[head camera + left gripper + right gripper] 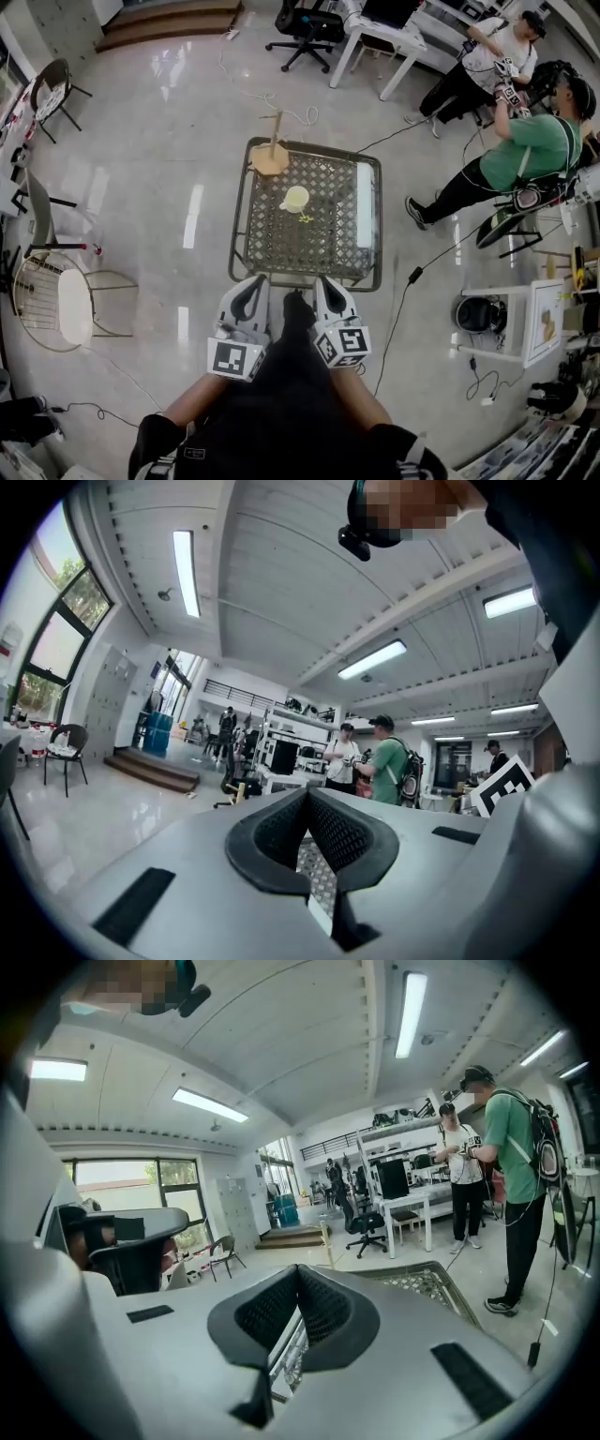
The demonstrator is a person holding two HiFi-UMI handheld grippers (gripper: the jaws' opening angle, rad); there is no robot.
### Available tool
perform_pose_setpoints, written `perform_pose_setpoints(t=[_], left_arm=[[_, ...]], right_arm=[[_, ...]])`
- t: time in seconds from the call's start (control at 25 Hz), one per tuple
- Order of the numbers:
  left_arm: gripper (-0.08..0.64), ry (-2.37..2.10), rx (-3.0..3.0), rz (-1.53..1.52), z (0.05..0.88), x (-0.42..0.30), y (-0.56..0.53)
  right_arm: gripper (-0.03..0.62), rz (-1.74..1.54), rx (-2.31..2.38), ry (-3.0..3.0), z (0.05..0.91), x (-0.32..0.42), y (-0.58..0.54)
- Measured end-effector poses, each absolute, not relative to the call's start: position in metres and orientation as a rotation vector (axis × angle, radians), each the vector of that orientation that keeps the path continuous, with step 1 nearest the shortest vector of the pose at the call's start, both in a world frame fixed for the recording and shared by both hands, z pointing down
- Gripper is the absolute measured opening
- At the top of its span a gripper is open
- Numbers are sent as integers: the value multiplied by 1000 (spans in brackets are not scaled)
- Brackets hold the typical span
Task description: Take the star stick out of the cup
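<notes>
Left gripper [251, 287] and right gripper [328, 285] sit closed and empty at the table [235, 234] edge, while the cup [294, 199] is straight ahead mid-table, neither gripper nearer, and the star stick [307, 218] seems to tip toward us

I see the pale yellow cup [295, 198] upright near the middle of the mesh table [281, 251]. The small yellow star stick [306, 218] lies just beside it, on the near side.
</notes>
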State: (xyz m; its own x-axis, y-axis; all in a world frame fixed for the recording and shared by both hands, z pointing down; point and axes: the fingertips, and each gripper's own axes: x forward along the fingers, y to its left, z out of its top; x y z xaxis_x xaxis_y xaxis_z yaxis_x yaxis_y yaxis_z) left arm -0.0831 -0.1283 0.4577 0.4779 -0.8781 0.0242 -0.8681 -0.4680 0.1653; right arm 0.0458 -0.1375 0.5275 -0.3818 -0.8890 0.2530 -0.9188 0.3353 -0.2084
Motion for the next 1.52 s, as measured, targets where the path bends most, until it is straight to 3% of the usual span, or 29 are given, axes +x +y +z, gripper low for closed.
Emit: perform_pose_setpoints(t=[0.52, 0.6, 0.92, 1.52], left_arm=[[15, -1570, 2511, -90, 462, -77, -215], [15, -1576, 2495, -81, 466, -75, -229], [15, -1598, 2457, -10, 484, -61, -280], [15, -1574, 2359, 74, 520, -43, -342]], right_arm=[[11, 898, 1718, -2363, 609, 60, -250], [79, 1001, 1703, -2321, 630, 65, -263], [141, 1423, 1673, -2160, 703, 78, -310], [155, 1848, 1559, -1967, 785, 65, -358]])
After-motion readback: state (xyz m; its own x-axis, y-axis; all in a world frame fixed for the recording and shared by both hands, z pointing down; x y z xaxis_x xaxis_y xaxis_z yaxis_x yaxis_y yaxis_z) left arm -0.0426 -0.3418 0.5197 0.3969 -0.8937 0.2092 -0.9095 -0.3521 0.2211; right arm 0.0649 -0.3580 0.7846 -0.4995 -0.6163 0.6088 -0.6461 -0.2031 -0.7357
